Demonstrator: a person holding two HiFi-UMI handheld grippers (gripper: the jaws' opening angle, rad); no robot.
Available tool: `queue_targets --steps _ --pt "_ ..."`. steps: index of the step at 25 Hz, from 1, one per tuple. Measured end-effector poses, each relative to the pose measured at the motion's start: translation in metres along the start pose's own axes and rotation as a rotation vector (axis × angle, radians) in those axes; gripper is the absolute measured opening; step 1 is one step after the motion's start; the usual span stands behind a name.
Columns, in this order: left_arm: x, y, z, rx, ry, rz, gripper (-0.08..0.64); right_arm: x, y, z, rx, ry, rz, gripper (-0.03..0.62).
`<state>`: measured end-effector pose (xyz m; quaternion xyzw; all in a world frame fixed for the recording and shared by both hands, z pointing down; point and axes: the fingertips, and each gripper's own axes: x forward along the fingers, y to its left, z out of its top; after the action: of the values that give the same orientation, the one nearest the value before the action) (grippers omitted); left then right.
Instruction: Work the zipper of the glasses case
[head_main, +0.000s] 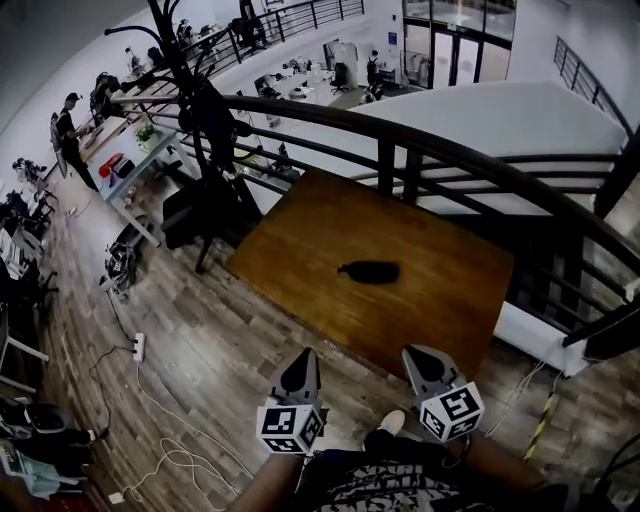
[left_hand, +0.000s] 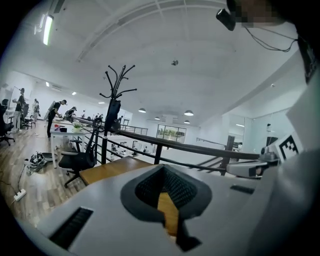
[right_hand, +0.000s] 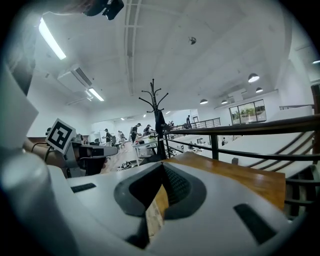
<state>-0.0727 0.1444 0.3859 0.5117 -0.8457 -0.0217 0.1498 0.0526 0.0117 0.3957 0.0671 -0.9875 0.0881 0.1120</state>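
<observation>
Glasses case (head_main: 369, 271), apparently closed, on table (head_main: 320, 225)

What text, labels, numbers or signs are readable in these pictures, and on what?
No readable words or numbers anywhere.
Marker cubes on the left gripper and right gripper: black-and-white square patterns only, no letters.
Blue patch on the far wall: too small to read.
Glasses case: no print visible.

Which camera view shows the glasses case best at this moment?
The head view: the dark glasses case lies whole and uncovered on the wooden table. The left gripper view and the right gripper view show only part of the table, not the case.
</observation>
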Motion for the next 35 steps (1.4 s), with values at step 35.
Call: queue_targets --steps 35 --pt "0.321 0.066 -0.001 0.098 0.239 -0.623 0.006 0.193 -0.12 0.006 0.228 0.092 -0.511 -0.002"
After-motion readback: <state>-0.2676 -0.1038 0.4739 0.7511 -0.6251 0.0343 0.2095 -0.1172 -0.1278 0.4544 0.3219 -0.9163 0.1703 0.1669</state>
